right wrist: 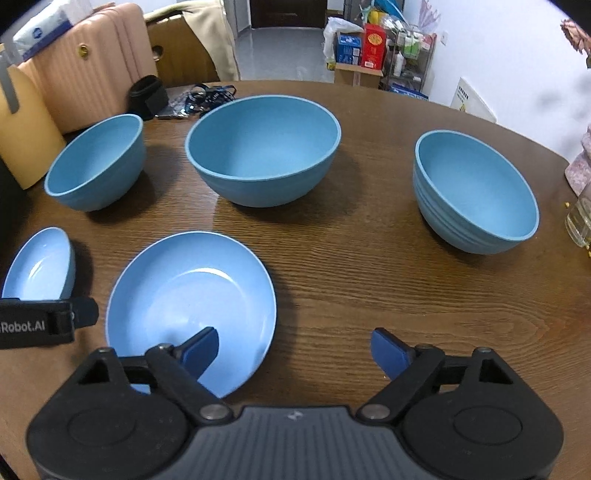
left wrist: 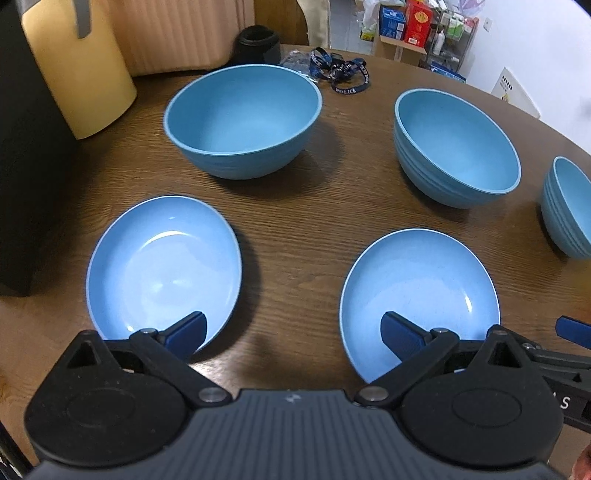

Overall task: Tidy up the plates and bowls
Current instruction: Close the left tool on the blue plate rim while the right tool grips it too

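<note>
Third bowl [left wrist: 569, 206] cut off at frame edge; bowls, two plates [left wrist: 162, 273] empty; left gripper [left wrist: 291, 332], right gripper [right wrist: 295, 350] jaws spread, grasping nothing

Brown wood-grain bench [right wrist: 369, 295] filling most of both views. Upper left of the left wrist view: cream rounded container [left wrist: 81, 74] beside a dark block [left wrist: 33, 166] on the frame's left edge, ribbed pink case [left wrist: 177, 33] behind. Top centre: black cylindrical holder [left wrist: 258, 44], then a tangle of blue lanyards [left wrist: 343, 72] lying on the bench. Upper right, beyond the bench: red box [left wrist: 417, 22] and blue box [left wrist: 392, 22] on a cardboard carton [left wrist: 399, 50], wire rack [left wrist: 448, 37] with bottles. Right edge of the right wrist view: clear glass jar [right wrist: 580, 218]. Upper left there: white tissue pack [right wrist: 44, 26] atop the pink case.
</note>
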### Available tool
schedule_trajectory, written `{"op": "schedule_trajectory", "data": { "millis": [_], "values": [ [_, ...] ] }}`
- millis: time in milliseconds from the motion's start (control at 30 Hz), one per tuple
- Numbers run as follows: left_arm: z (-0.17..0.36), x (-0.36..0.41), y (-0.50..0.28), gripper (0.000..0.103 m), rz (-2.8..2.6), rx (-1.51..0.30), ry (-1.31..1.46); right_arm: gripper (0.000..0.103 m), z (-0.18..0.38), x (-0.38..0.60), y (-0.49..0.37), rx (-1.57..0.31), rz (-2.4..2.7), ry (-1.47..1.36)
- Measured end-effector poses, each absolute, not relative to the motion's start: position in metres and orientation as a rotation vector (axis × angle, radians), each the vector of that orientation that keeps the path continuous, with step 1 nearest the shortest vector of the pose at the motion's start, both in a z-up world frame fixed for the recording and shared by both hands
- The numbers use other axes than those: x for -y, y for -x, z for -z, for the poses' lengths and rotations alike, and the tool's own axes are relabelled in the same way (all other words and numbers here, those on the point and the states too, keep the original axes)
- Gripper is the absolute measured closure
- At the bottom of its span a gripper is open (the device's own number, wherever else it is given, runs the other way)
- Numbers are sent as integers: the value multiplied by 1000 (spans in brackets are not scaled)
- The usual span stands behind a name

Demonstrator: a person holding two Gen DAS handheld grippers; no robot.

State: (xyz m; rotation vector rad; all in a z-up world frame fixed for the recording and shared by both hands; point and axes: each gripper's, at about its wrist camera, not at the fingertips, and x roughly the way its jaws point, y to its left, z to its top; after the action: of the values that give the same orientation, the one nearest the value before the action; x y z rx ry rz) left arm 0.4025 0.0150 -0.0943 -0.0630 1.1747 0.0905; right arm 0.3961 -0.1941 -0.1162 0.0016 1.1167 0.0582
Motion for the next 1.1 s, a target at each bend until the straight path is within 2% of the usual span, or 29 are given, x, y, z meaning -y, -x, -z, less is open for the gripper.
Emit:
{"op": "schedule_trajectory", "data": {
  "millis": [100, 300, 333, 400, 533, 600, 667, 733, 800, 933, 1000, 1100],
  "values": [
    [99, -11, -410, 3, -80, -1187, 59, 23, 120, 194, -402, -1125, -52, -11],
    [112, -5, -422, 20, -65, -1224, 48, 28, 127, 193, -409, -1147, -46, -33],
    [115, -4, -424, 26, -61, -1234, 49, 31, 129, 192, -410, -1150, -46, -35],
    [119, -4, -427, 31, -53, -1250, 53, 40, 132, 191, -413, -1161, -44, -40],
    [127, -4, -432, 54, -25, -1282, 64, 53, 137, 189, -417, -1185, -40, -64],
    [130, -4, -434, 58, -13, -1295, 69, 56, 140, 188, -417, -1194, -37, -76],
    [134, -2, -435, 64, -1, -1306, 68, 63, 142, 188, -418, -1201, -33, -89],
    [136, -1, -437, 67, 19, -1311, 75, 74, 145, 188, -417, -1210, -30, -104],
    [137, 1, -439, 70, 35, -1310, 75, 78, 147, 189, -417, -1215, -25, -119],
    [138, 6, -442, 83, 73, -1307, 66, 90, 148, 190, -415, -1205, -10, -175],
    [139, 9, -443, 85, 90, -1308, 61, 94, 149, 190, -413, -1200, -8, -193],
    [138, 13, -443, 85, 105, -1303, 37, 94, 149, 189, -410, -1181, 24, -207]
  ]
}}
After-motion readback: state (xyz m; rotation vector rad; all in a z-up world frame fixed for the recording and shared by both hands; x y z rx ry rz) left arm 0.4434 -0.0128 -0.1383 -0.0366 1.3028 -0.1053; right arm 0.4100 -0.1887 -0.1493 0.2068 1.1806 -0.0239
